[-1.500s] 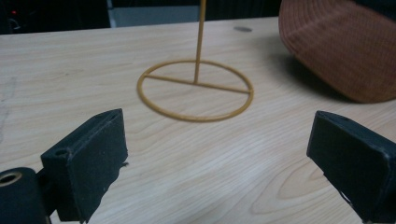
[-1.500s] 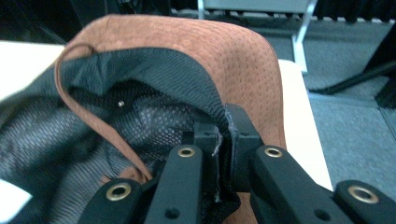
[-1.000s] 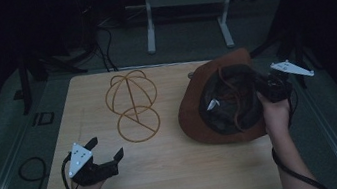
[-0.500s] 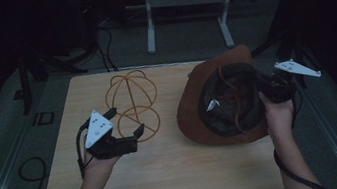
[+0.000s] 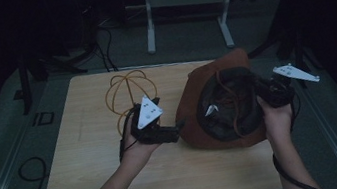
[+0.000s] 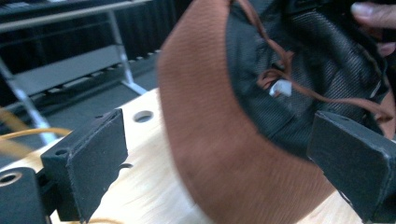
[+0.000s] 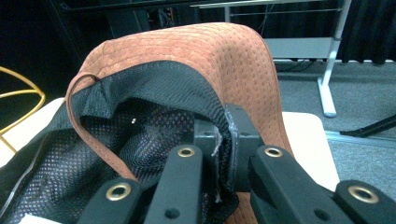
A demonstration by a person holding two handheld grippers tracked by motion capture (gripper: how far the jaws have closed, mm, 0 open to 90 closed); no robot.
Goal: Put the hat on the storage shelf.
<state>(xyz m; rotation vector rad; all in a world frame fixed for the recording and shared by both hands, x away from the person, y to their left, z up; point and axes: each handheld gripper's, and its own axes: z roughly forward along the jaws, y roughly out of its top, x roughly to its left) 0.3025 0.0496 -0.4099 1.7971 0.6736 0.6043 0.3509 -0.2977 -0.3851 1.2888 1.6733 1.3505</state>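
While pinched: hat [image 7: 196, 51] in right gripper [image 7: 223, 140]

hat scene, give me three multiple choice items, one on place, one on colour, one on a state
1. Where is the wire stand relative to the hat in the high view?
A. to its left
B. to its right
C. under it

2. What colour is the hat's brim?
A. white
B. rust brown
C. green

3. How do the jaws of the right gripper stand?
A. wide open, nothing between them
B. shut on the hat's edge
C. shut on the wire stand

Answers:
1 A, the yellow wire frame stands on the table left of the hat.
2 B, the brim shows rust brown around a black mesh lining.
3 B, the right gripper view shows the jaws pinching the hat's rim.
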